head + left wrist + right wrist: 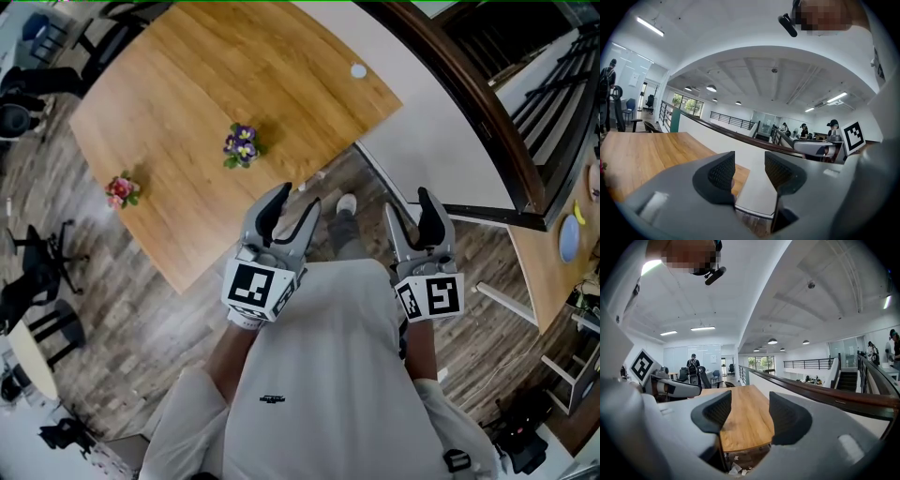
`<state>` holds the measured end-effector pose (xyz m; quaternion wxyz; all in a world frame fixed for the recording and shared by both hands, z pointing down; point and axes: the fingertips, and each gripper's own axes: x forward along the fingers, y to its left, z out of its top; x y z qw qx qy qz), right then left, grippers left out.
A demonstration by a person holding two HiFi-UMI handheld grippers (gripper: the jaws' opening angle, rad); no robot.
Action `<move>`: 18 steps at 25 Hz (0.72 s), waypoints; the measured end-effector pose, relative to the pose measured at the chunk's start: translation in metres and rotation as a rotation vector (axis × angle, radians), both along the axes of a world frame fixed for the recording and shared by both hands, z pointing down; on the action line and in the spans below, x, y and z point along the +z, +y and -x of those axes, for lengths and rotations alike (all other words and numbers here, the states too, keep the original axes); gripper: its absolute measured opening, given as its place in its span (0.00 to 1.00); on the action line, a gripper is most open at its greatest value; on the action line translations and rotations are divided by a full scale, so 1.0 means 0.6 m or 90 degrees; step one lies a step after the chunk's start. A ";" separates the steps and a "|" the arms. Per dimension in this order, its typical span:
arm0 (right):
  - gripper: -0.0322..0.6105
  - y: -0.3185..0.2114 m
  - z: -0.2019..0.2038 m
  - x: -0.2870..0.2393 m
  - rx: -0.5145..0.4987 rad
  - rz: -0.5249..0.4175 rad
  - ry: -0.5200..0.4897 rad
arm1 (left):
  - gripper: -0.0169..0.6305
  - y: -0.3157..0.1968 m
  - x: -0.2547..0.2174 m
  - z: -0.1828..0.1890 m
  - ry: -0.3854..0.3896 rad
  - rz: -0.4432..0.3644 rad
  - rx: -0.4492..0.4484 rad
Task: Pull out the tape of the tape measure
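No tape measure shows in any view. In the head view my left gripper (295, 202) and right gripper (410, 202) are held up close in front of the person's white shirt, off the near edge of the wooden table (234, 75). Both stand open with nothing between the fingers. The left gripper view looks along its open jaws (749, 164) at the table (642, 159) and a white wall. In the right gripper view the open jaws (750, 406) frame the table top (745, 418).
A small purple flower (242, 144) and a pink flower (122, 189) sit on the table, with a white disc (358, 70) near its far edge. A dark wooden railing (469, 103) runs on the right. Black chairs (37, 272) stand at left. Other people are far off.
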<state>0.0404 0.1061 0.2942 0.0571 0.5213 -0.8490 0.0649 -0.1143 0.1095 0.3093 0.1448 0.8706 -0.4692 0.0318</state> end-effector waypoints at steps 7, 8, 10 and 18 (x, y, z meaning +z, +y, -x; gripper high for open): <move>0.44 -0.105 -0.059 -0.022 -0.031 -0.012 -0.014 | 0.32 -0.099 -0.030 -0.071 -0.015 -0.011 -0.019; 0.44 -0.118 -0.066 -0.022 -0.038 -0.013 -0.016 | 0.32 -0.111 -0.031 -0.082 -0.017 -0.012 -0.022; 0.44 -0.142 -0.081 -0.021 -0.054 -0.012 -0.016 | 0.32 -0.133 -0.032 -0.107 -0.018 -0.015 -0.025; 0.44 -0.239 -0.147 0.005 -0.109 -0.003 -0.042 | 0.33 -0.207 -0.015 -0.185 -0.051 -0.013 -0.062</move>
